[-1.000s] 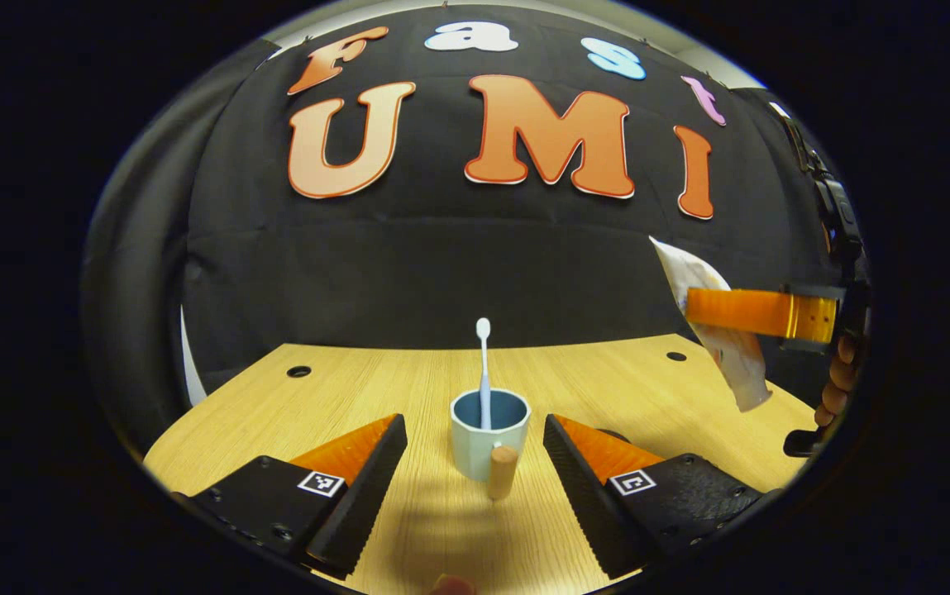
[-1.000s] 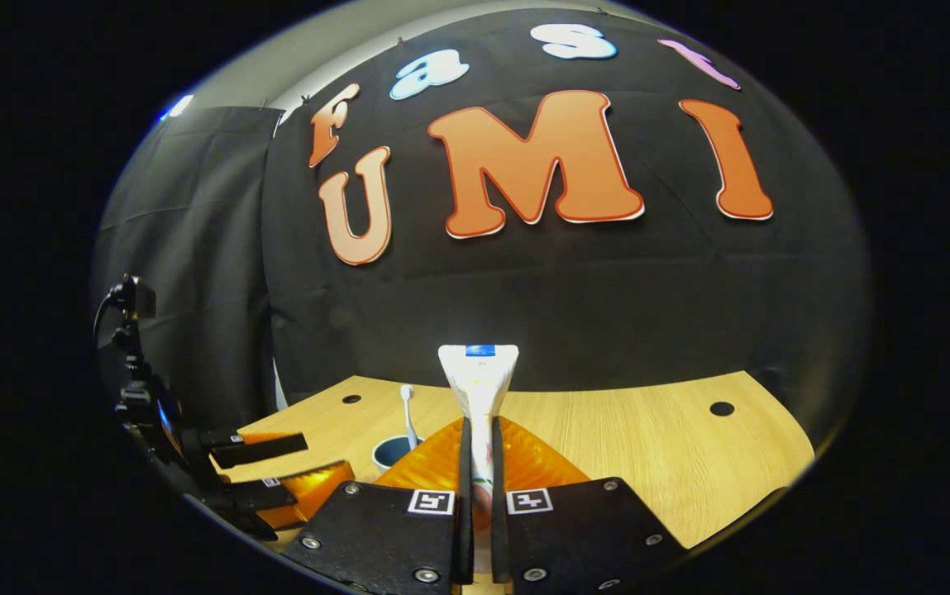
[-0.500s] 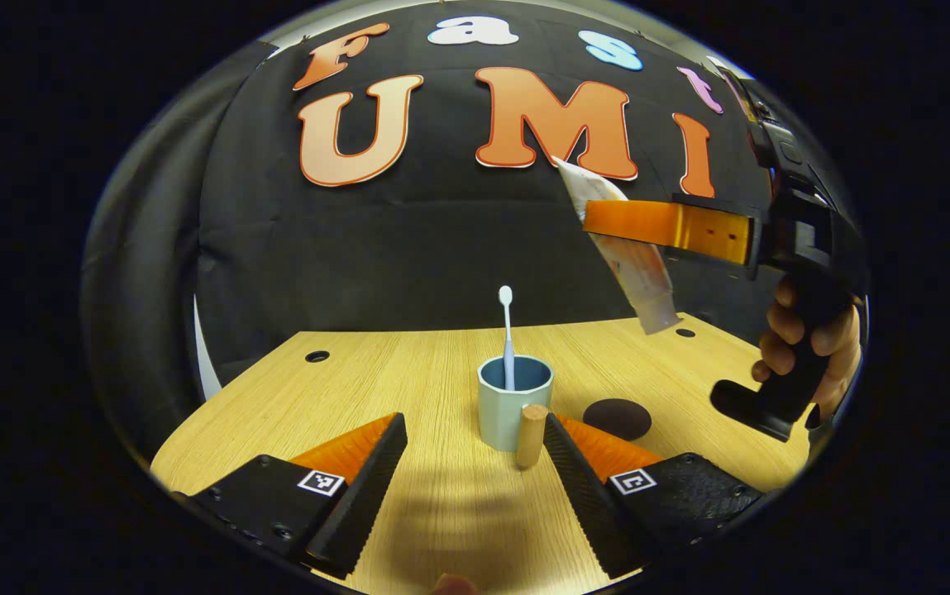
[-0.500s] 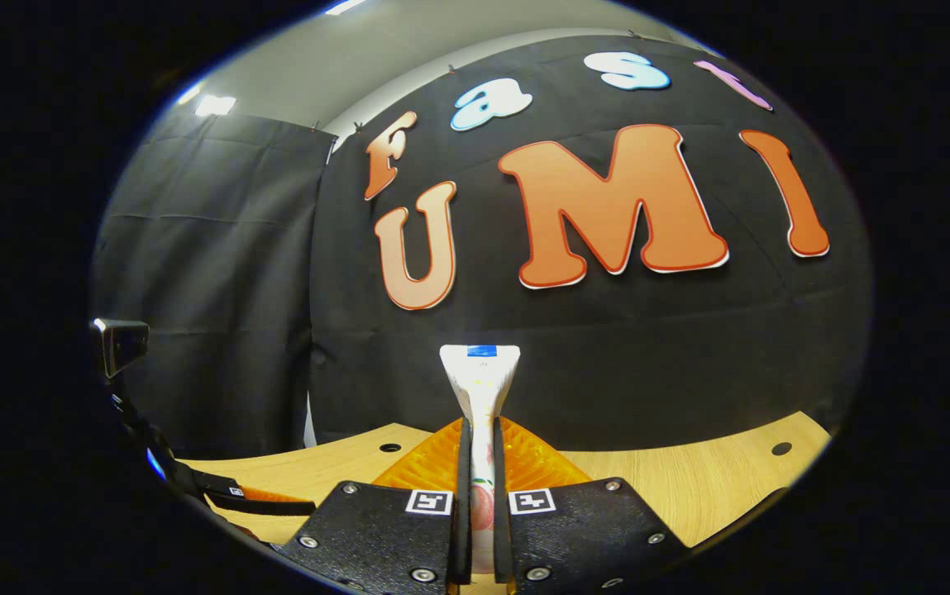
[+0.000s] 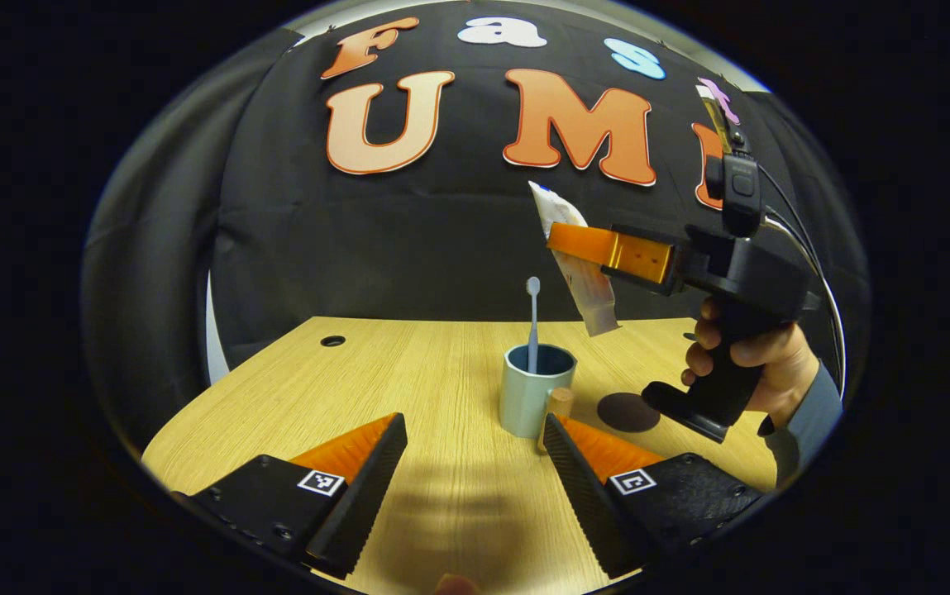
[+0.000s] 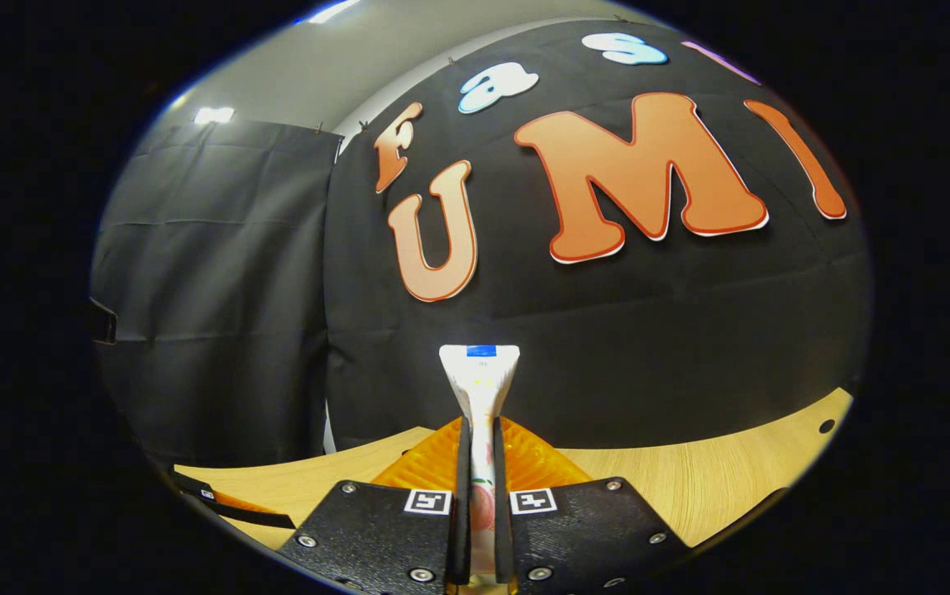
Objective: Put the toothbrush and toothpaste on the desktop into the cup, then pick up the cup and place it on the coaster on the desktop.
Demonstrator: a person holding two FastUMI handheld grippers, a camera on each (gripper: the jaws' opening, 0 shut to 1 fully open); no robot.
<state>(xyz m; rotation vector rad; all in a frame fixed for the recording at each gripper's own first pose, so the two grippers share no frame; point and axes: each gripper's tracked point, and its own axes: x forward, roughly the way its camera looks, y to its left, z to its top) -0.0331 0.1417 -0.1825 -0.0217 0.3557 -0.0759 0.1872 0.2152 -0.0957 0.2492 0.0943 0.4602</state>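
Observation:
A pale blue cup (image 5: 531, 397) with a wooden handle (image 5: 557, 406) stands on the wooden desktop (image 5: 408, 380), and a white toothbrush (image 5: 532, 324) stands upright in it. My left gripper (image 5: 475, 463) is open just in front of the cup, its right finger near the handle. A dark round coaster (image 5: 628, 411) lies right of the cup. My right gripper (image 5: 561, 238), held by a hand (image 5: 751, 357), is shut on a white toothpaste tube (image 5: 578, 273) that hangs tilted above and just right of the cup. In the right gripper view the toothpaste tube (image 6: 480, 388) stands between my shut right gripper (image 6: 479, 496).
Small round holes (image 5: 331, 340) are set into the desktop near its far edge. The black cloth wall rises close behind the desk. The desk's left half is bare wood. A grey sleeve (image 5: 809, 417) shows at the right.
My right gripper has carried the toothpaste leftward and lower, closer above the cup. The left gripper view has shifted, so the cup sits farther right and farther off.

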